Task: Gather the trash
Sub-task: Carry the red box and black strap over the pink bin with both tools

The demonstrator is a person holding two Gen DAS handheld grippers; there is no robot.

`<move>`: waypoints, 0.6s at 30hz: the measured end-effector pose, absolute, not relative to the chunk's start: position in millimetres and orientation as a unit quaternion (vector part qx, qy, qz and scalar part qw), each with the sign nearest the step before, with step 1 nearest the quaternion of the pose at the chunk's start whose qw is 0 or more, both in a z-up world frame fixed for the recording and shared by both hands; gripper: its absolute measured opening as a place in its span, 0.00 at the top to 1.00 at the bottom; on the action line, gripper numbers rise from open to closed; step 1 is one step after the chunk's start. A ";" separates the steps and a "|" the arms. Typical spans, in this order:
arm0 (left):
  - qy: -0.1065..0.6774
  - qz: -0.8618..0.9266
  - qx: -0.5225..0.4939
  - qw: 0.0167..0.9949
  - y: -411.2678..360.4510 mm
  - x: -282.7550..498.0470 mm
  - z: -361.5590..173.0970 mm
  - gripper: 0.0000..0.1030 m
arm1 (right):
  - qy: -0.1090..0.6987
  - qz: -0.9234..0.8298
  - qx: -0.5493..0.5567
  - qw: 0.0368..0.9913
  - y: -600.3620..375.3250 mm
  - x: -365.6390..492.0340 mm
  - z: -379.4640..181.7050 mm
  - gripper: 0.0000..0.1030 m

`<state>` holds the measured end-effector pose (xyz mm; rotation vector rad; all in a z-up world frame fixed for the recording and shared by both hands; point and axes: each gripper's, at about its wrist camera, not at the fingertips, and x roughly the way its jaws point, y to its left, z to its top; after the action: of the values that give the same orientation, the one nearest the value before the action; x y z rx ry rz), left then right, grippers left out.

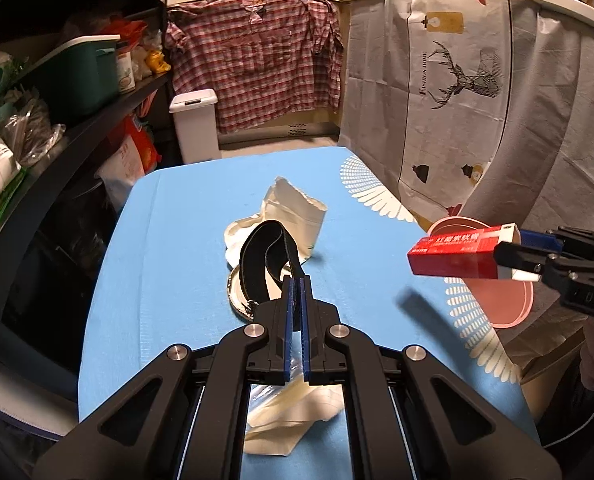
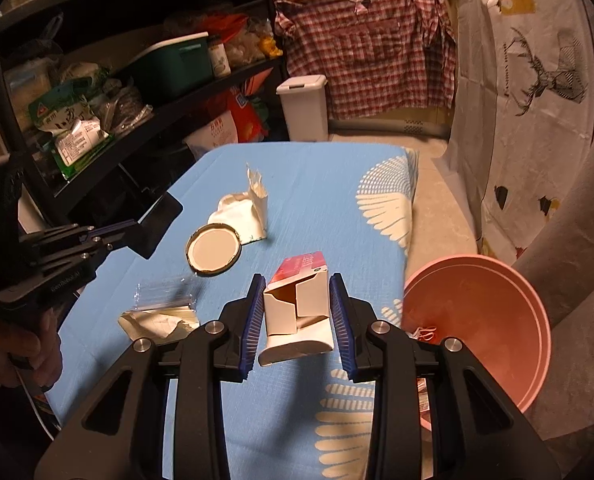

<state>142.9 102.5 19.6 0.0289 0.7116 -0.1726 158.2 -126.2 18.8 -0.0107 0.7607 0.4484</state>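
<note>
My left gripper is shut on a curled black strip, held above the blue-clothed table; in the right wrist view this gripper and the strip are at the left. My right gripper is shut on a red and white carton, lifted off the cloth; in the left wrist view the carton hangs near a pink basin. On the table lie a jar lid, a torn white packet and a clear bag with crumpled paper.
The pink basin sits off the table's right edge, with some scraps in it. A white lidded bin stands on the floor past the table's far end. Dark shelves packed with goods line the left side. A hand holds the left gripper's handle.
</note>
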 end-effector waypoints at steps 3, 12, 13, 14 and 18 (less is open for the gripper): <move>0.345 -0.086 0.014 0.934 98.8 139.6 21.2 0.97 | 0.359 0.214 -0.006 0.909 -132.6 154.0 25.2 0.68; 0.336 -0.091 0.003 0.937 89.1 128.8 27.3 0.97 | 0.308 0.205 -0.008 0.929 -154.5 137.3 49.2 0.68; 0.335 -0.091 0.002 0.938 87.8 127.5 27.7 0.97 | 0.303 0.206 -0.008 0.931 -156.3 135.6 52.0 0.68; 0.333 -0.092 0.001 0.938 86.5 126.1 28.6 0.97 | 0.297 0.205 -0.010 0.932 -157.5 133.7 54.4 0.68; 0.327 -0.096 0.001 0.940 81.2 121.8 32.3 0.97 | 0.271 0.199 -0.023 0.941 -166.7 123.7 62.8 0.68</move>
<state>121.8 81.2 32.3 0.0012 0.6676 -0.1951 123.7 -166.7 62.8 -0.0466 0.5531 0.4068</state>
